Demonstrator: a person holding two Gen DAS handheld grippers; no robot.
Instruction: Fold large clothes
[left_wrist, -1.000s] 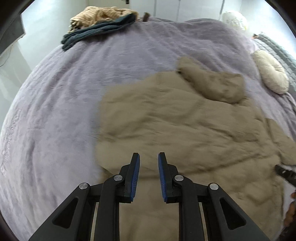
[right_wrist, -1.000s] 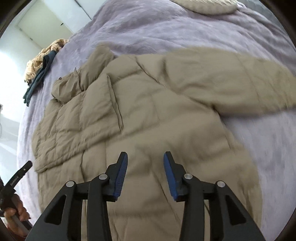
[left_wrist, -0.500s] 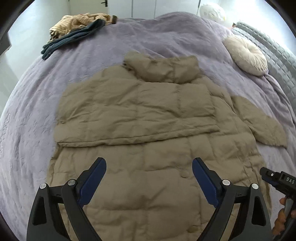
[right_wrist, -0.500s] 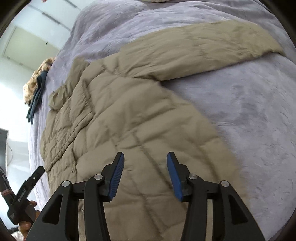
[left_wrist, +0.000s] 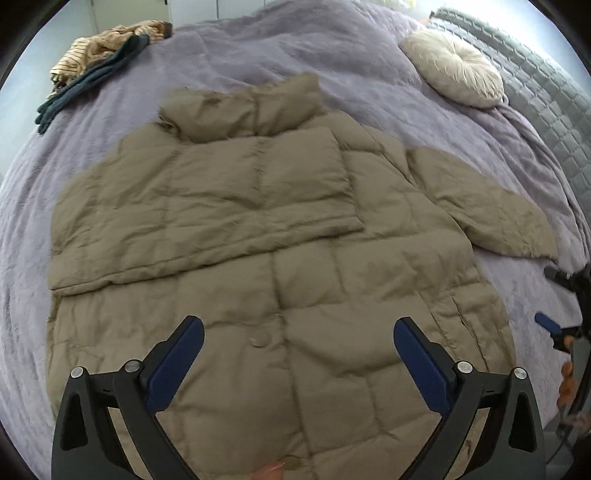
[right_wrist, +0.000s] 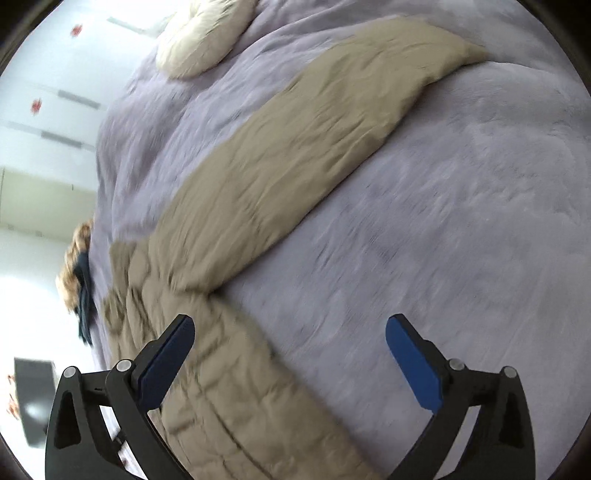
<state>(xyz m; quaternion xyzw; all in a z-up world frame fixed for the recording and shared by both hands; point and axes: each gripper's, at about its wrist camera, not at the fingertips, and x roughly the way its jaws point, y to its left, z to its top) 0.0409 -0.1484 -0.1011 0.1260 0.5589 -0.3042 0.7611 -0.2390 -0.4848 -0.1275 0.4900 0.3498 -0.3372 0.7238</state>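
With both tools hovering empty, next move hinges on the loose sleeve.
jacket: tan puffer jacket (left_wrist: 280, 236) flat on purple bedspread (left_wrist: 229, 48), collar at 12 o'clock, one side already folded across the body.
sleeve: sleeve (right_wrist: 317, 122) runs 7 to 1 o'clock from right gripper (right_wrist: 290, 350), cuff far end.
nearer: right gripper, judging by framing.
left gripper: left gripper (left_wrist: 299, 350) spread wide over the hem, holding nothing.
right gripper: spread wide, holding nothing.
views: left shows whole jacket, cushion (left_wrist: 452, 68), clothes pile (left_wrist: 99, 55); right shows the sleeve's full length, blurred.
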